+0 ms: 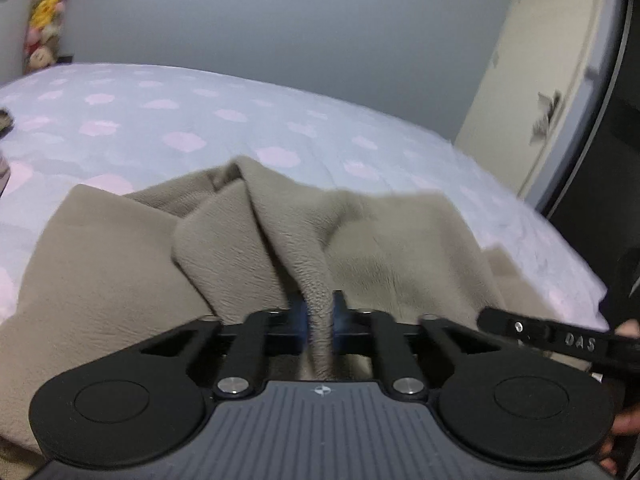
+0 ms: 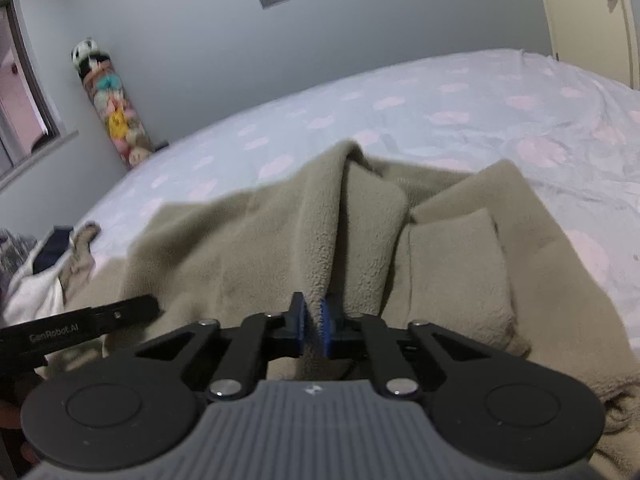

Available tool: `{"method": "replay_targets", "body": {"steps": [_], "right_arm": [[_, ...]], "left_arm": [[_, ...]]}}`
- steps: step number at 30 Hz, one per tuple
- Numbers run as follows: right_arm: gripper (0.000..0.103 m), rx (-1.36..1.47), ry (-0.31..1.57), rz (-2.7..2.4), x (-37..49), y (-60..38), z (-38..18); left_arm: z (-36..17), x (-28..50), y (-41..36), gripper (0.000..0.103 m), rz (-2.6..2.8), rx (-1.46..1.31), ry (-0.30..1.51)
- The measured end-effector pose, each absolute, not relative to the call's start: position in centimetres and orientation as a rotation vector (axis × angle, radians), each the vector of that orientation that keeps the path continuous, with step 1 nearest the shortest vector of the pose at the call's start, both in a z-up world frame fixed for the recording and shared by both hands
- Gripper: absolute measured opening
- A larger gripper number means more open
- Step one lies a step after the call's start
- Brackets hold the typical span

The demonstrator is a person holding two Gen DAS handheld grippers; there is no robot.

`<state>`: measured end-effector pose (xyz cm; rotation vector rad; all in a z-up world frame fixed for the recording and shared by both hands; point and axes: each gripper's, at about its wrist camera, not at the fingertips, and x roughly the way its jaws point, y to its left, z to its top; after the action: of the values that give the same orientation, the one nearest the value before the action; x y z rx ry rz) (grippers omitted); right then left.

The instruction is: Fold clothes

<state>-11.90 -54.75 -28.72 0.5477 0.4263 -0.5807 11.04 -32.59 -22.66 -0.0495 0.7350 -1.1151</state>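
Bedroom | left gripper and right gripper each pinch a raised ridge of the beige fleece garment, lifting its edge | rest drapes over the cloud-print bed, apparently for folding

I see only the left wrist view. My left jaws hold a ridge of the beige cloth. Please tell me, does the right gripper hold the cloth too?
Observer: Yes. The right gripper is shut on a raised fold of the beige fleece garment.
Operator: Is other laundry on the bed?
Observer: Yes, a small pile of clothes lies at the left edge of the bed, beyond the left gripper.
Operator: What stands in the corner?
Observer: A tall tube of plush toys beside a window.
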Motion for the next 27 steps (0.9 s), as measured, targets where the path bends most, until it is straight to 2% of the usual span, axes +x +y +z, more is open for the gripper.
{"method": "replay_targets", "body": {"steps": [5, 10, 20, 27], "right_arm": [[0.008, 0.673, 0.317, -0.572, -14.1, -55.8, -28.3], [0.007, 0.919, 0.360, -0.571, -14.9, -57.5, -32.2], [0.006, 0.961, 0.383, -0.572, -15.3, -57.7, -32.5], [0.019, 0.949, 0.399, -0.625, -17.0, -56.8, -29.7]], "left_arm": [[-23.7, 13.5, -30.2, 0.006, -1.141, -0.271, 0.845], [-26.2, 14.1, -30.2, 0.005, -1.125, -0.235, 0.918], [-25.5, 13.6, -30.0, 0.007, -1.106, -0.165, 0.935], [-23.4, 13.2, -28.2, 0.010, -1.061, -0.196, 1.001]]}}
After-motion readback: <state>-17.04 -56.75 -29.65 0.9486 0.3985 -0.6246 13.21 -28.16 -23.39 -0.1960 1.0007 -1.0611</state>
